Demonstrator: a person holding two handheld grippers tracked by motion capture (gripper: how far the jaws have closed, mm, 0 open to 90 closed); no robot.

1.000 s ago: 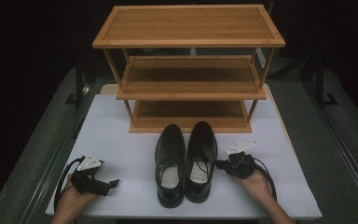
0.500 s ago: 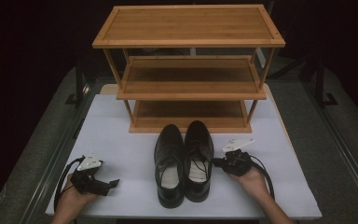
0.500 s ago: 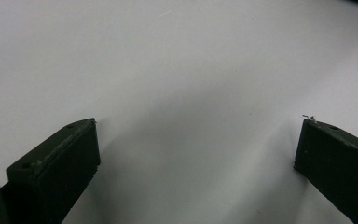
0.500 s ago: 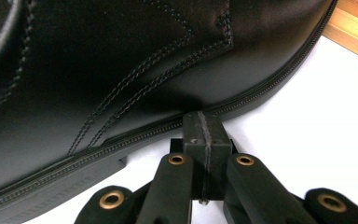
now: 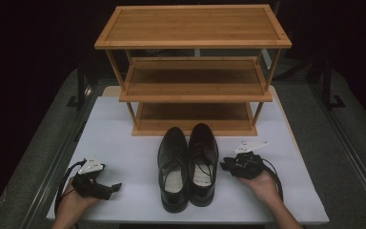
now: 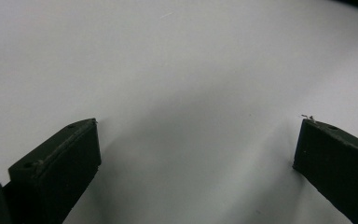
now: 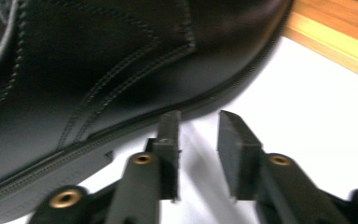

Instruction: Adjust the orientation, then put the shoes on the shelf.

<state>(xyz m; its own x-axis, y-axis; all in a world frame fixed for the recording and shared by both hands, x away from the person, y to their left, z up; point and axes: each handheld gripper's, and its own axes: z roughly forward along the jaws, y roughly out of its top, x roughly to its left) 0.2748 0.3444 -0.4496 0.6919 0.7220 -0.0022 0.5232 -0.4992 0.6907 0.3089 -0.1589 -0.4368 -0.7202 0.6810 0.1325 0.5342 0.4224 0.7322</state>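
A pair of black leather lace-up shoes (image 5: 188, 167) is stood just before the three-tier bamboo rack (image 5: 193, 71), unshelved. The right gripper (image 5: 228, 165), jaws just parted and empty, is poised beside them; the left gripper (image 5: 112, 188) is held released, well apart.

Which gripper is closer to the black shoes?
The right gripper. It sits just beside the black shoes, its slightly parted jaws empty, pointing at the side of the nearer shoe. The left gripper rests farther off on the white table, with open space between.
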